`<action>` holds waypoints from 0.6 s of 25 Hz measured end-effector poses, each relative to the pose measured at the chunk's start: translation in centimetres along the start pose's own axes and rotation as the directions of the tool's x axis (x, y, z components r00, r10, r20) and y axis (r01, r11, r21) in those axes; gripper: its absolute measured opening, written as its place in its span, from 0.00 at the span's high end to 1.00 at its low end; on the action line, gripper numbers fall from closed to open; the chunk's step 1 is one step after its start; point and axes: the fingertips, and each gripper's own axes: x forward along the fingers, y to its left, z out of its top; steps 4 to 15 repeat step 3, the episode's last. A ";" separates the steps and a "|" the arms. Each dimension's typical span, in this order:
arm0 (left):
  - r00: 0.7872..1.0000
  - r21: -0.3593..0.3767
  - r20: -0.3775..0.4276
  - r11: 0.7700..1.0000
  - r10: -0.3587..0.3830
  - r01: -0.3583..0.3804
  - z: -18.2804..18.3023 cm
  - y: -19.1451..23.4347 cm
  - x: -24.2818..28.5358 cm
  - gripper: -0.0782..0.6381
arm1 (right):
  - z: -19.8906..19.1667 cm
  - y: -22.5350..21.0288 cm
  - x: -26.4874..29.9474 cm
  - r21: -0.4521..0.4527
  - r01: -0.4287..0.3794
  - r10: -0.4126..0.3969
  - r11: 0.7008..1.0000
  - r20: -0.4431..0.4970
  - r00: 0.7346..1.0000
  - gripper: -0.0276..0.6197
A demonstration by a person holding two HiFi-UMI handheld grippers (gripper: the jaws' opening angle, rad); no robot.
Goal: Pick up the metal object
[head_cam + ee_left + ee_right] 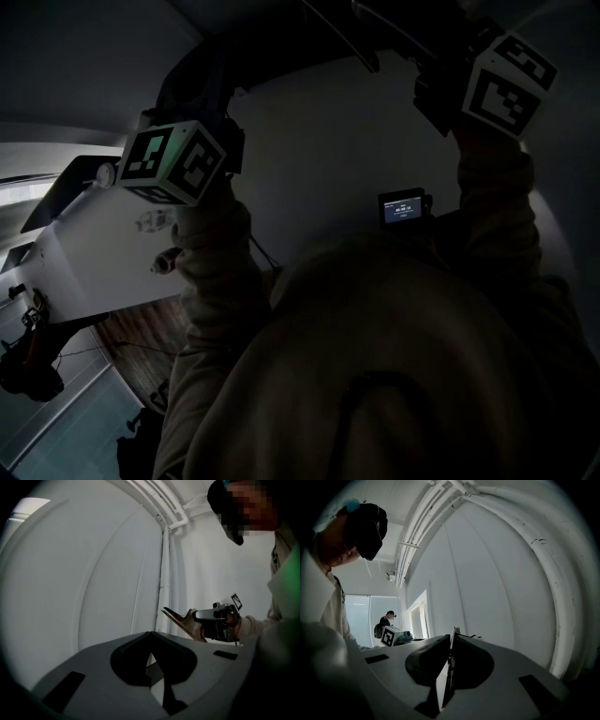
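No metal object shows in any view. Both grippers are held up in the air, aimed at white walls and ceiling. My left gripper (150, 634) has its jaws meeting at the tips with nothing between them. My right gripper (452, 632) is shut and empty too. In the dark head view I make out the left gripper's marker cube (173, 159) and the right gripper's marker cube (506, 84) above the person's sleeves. The left gripper view catches the right gripper (180, 619) in a hand, off to the right. The left cube (391, 635) appears low in the right gripper view.
A white table (103, 253) with a few small items stands at the lower left over a wooden floor (141, 328). A small lit screen (403, 208) sits near the person's chest. White pipes (487, 498) run along the ceiling. Another person (386, 620) stands far off by a window.
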 end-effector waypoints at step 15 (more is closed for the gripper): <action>1.000 -0.009 -0.001 1.000 0.012 -0.012 0.0 0.3 0.1 0.88 | 0.1 0.1 0.2 -0.008 -0.004 0.004 1.000 -0.005 1.000 0.90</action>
